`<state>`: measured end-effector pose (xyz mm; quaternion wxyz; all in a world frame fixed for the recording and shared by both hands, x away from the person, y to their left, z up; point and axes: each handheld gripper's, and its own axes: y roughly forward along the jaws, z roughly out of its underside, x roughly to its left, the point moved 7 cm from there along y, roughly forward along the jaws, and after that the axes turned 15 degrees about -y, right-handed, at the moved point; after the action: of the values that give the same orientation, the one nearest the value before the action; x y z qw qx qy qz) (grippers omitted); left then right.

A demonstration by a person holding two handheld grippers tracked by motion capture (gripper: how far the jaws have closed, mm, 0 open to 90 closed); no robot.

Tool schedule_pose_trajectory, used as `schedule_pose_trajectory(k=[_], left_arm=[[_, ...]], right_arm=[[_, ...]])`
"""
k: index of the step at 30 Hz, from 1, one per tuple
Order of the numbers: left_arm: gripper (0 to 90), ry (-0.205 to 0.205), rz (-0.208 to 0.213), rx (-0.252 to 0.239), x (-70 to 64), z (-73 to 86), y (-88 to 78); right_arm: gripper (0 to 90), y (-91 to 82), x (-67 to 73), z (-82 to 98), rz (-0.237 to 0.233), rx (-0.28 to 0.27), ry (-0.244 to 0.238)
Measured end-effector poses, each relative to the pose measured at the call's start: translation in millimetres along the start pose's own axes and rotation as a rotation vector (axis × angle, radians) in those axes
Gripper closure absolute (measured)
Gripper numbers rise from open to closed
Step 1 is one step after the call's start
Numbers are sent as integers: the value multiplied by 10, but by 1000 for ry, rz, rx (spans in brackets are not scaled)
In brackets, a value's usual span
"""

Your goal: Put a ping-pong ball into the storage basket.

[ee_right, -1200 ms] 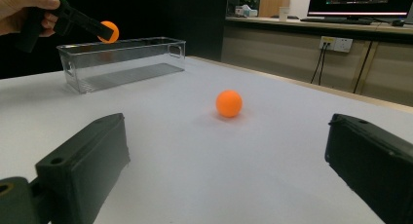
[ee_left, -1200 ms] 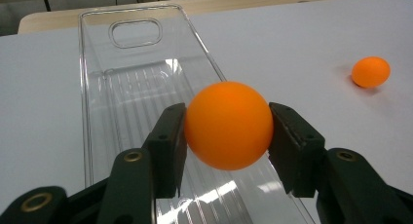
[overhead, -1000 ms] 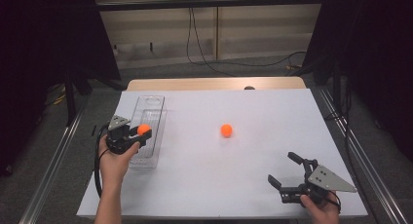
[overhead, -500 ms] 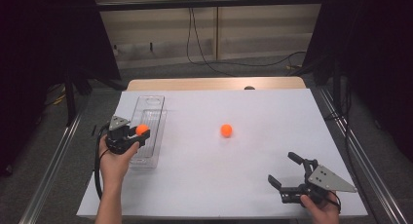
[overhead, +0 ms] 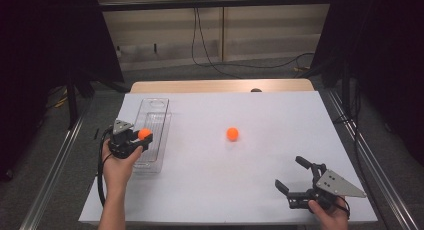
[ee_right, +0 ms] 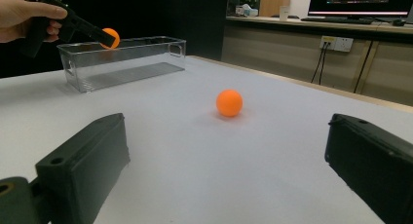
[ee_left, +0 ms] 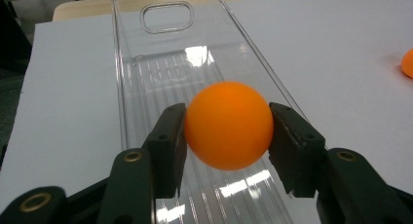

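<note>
- Orange ball (ee_left: pixel 228 125) sits pinched between the jaws of the left gripper (overhead: pixel 131 139), held above the near end of the clear plastic bin (overhead: pixel 155 121); it does not seem to touch the bin floor, though that is hard to judge.
- Second orange ball (overhead: pixel 232 134) lies loose on the white desk (overhead: pixel 280 115), well apart from the bin.
- Right gripper (overhead: pixel 294 179) rests low near the desk's near edge, jaws spread wide with nothing between them, facing that loose ball.
</note>
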<state>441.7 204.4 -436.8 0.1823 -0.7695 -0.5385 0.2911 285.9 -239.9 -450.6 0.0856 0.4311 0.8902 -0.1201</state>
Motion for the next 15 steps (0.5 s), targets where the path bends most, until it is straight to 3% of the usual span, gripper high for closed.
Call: schedule_pose_trajectory(k=[7, 9, 15], left_arm=[[504, 13, -15, 9, 21, 15, 25], [467, 5, -25, 5, 28, 18, 32], [444, -3, -14, 1, 18, 13, 18]], right_arm=[[14, 0, 1, 0, 0, 0, 3], [14, 0, 1, 0, 0, 0, 1], [14, -2, -3, 1, 1, 0, 3]])
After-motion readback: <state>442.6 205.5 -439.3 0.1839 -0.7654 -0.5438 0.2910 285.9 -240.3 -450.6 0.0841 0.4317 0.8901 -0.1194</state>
